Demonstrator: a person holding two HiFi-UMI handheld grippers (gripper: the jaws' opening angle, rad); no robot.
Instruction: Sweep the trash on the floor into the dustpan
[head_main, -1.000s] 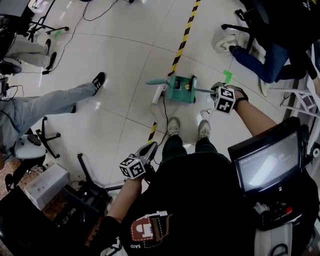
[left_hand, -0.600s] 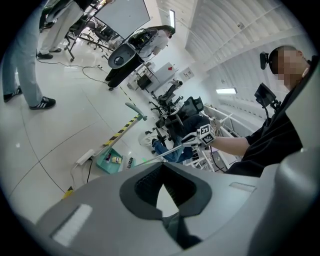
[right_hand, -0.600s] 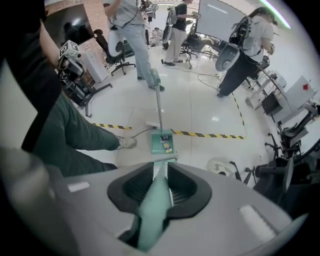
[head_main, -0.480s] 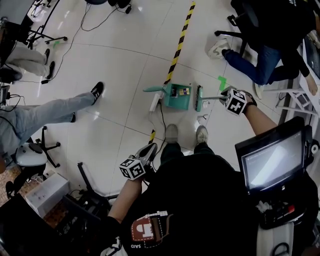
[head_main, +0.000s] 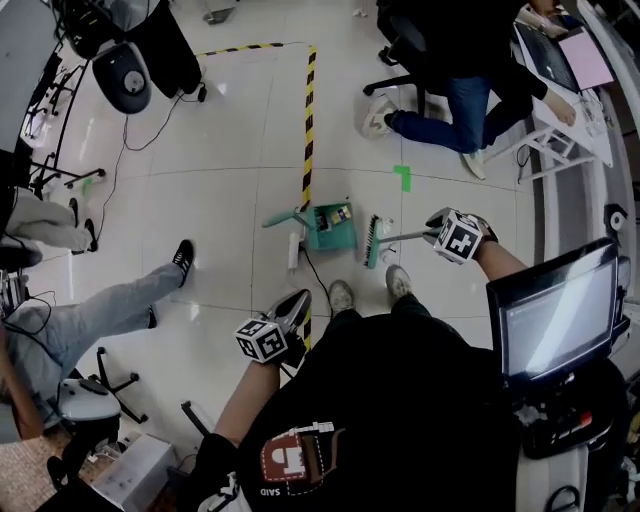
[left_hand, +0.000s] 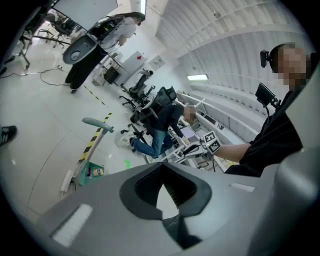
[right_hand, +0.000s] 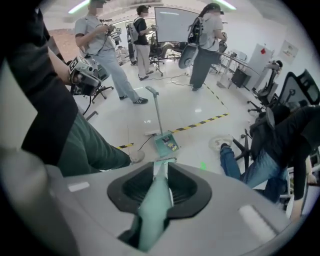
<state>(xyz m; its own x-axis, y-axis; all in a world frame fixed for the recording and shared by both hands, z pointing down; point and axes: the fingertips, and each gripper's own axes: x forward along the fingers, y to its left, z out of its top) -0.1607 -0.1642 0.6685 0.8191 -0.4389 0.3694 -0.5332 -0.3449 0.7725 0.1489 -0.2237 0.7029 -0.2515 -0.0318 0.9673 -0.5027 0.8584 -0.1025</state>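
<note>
A green dustpan (head_main: 328, 229) stands on the white floor with small colourful trash in it, its long handle (head_main: 279, 217) reaching left. Just to its right lies the green broom head (head_main: 373, 241). My right gripper (head_main: 436, 236) is shut on the broom's handle (right_hand: 154, 200), which runs down between the jaws towards the dustpan (right_hand: 166, 144). My left gripper (head_main: 294, 306) hangs near my left knee, away from both, shut with nothing in it (left_hand: 162, 187). The left gripper view shows the dustpan (left_hand: 90, 171) far below.
Yellow-black tape (head_main: 308, 120) runs back from the dustpan. A white power strip (head_main: 294, 250) and cable lie at its left. A green floor mark (head_main: 403, 177), a seated person (head_main: 450, 90), a stretched leg (head_main: 120, 305) and a monitor (head_main: 555, 320) surround me.
The broom head has come off the dustpan's mouth and moved to its right side. My right gripper stayed shut on the handle. My head view has swung, showing more far floor.
</note>
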